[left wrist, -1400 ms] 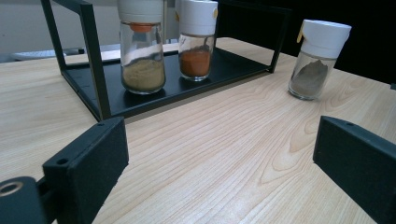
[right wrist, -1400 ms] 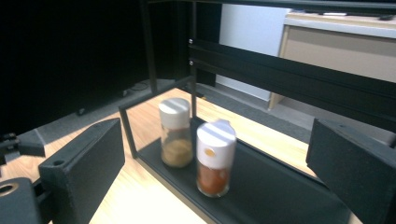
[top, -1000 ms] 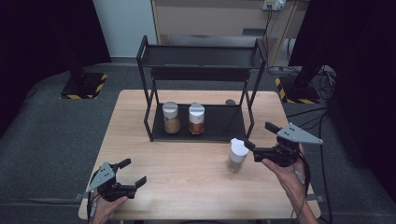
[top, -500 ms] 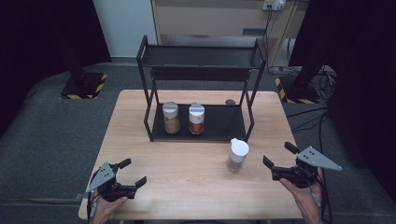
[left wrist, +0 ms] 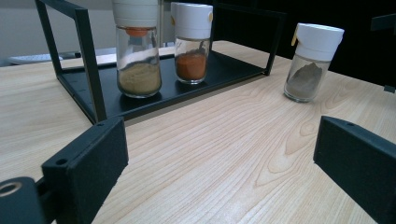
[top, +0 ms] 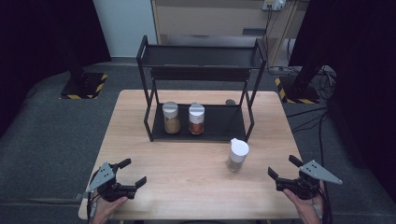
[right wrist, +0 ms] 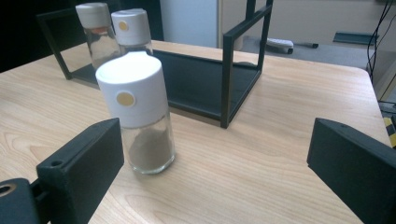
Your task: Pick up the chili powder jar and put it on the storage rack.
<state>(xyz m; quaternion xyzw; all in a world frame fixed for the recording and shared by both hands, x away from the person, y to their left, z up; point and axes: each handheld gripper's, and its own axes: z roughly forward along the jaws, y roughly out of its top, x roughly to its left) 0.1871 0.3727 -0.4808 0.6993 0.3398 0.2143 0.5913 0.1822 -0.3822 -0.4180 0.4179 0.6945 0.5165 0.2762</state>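
Note:
A glass spice jar (top: 237, 155) with a white cap and grey-brown powder stands upright on the wooden table (top: 187, 191), just in front of the black rack's right leg. My right gripper (top: 281, 165) is open near the front right edge, a short way right of the jar and apart from it. In the right gripper view the jar (right wrist: 140, 116) stands ahead, close to the left jaw, with nothing between the jaws. My left gripper (top: 134, 171) is open at the front left and holds nothing. The same jar (left wrist: 314, 63) appears far off in the left gripper view.
The black two-tier rack (top: 201, 56) stands at the back middle of the table. On its lower shelf (top: 224, 123) are a jar of tan powder (top: 171, 118) and a jar of red powder (top: 196, 119). A small dark round thing (top: 229, 101) lies behind the rack.
My right gripper has let go of the white-capped jar and drawn back toward the front right edge. The jar now stands free. The left gripper has not moved.

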